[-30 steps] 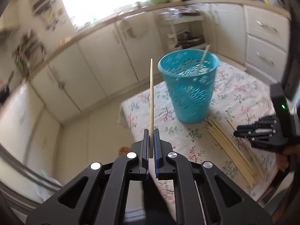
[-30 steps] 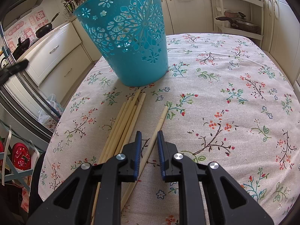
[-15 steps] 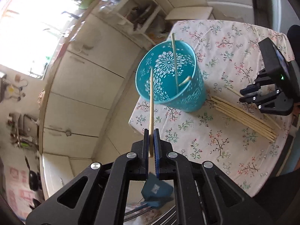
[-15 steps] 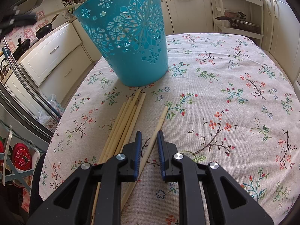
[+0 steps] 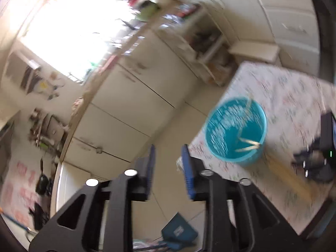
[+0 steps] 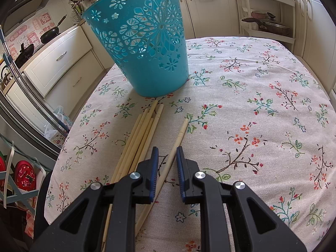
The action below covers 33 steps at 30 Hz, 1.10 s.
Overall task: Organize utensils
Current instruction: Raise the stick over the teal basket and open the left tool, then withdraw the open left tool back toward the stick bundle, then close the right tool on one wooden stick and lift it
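Note:
My left gripper (image 5: 168, 148) hangs high above the table's left edge. Its jaws are opening and nothing is between them. Below and to the right stands the turquoise cut-out basket (image 5: 236, 130) with a few chopsticks (image 5: 250, 143) leaning inside. My right gripper (image 6: 167, 153) hovers low over the table behind the basket (image 6: 142, 48). Its jaws stand a narrow gap apart over a single pale chopstick (image 6: 179, 135) lying on the cloth, and the pads do not press it. A bundle of several chopsticks (image 6: 142, 134) lies just left of it.
The floral tablecloth (image 6: 262, 105) covers the table, whose left edge (image 6: 69, 138) drops off near the bundle. White kitchen cabinets (image 5: 130, 109) and a shelf rack (image 6: 266, 21) surround the table. A blue dustpan (image 5: 178, 229) lies on the floor below.
The left gripper let go of the upright chopstick it held, and its jaws now stand apart and empty. It rose and rolled, so the basket sits lower right. The right gripper has not moved.

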Each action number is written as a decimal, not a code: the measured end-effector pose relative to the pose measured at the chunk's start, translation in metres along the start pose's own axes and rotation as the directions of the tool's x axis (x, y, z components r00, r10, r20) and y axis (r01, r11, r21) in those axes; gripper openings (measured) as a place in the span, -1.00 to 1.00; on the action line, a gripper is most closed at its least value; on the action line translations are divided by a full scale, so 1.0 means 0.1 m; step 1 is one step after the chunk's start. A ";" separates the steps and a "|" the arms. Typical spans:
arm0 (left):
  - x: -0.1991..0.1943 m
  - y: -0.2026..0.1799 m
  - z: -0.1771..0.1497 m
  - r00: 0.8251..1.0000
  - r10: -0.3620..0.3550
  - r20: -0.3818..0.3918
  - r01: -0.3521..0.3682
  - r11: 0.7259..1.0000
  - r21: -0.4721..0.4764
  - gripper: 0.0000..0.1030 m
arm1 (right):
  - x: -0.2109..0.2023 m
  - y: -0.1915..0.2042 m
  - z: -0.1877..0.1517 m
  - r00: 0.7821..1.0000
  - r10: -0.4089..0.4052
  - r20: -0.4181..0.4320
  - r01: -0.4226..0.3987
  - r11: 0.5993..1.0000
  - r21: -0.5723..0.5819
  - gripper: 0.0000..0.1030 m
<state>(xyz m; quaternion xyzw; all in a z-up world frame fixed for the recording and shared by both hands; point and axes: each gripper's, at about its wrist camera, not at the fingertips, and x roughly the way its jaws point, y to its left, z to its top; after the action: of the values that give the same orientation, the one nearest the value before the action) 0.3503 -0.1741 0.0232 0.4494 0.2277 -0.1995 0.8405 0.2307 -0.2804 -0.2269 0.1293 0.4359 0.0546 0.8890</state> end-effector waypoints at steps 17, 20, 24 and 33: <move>-0.12 -0.33 -1.30 0.987 -0.104 0.119 0.156 0.745 -0.649 0.56 | 0.02 0.02 0.03 1.000 -0.015 -0.017 0.015 1.000 0.010 -0.66; 0.13 -0.54 -1.61 0.980 -0.186 0.072 0.178 0.654 -0.735 0.57 | 0.04 0.13 0.04 0.995 -0.094 -0.024 0.093 0.995 -0.044 -0.77; 0.42 -0.75 -1.86 0.971 -0.235 -0.029 0.123 0.603 -0.788 0.57 | 0.03 0.18 0.04 0.991 -0.135 -0.027 0.132 0.988 -0.073 -0.86; 0.47 -0.91 -2.04 0.970 -0.231 -0.078 0.072 0.576 -0.814 0.66 | -0.54 -0.24 0.23 0.987 0.136 0.089 -0.148 0.978 0.145 -0.89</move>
<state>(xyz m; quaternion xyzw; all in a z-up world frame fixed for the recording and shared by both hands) 0.2982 -0.0546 -0.1644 0.0149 0.4041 -0.1057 0.9085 0.2157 -0.3195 -0.1789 0.2290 0.3933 0.0797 0.8868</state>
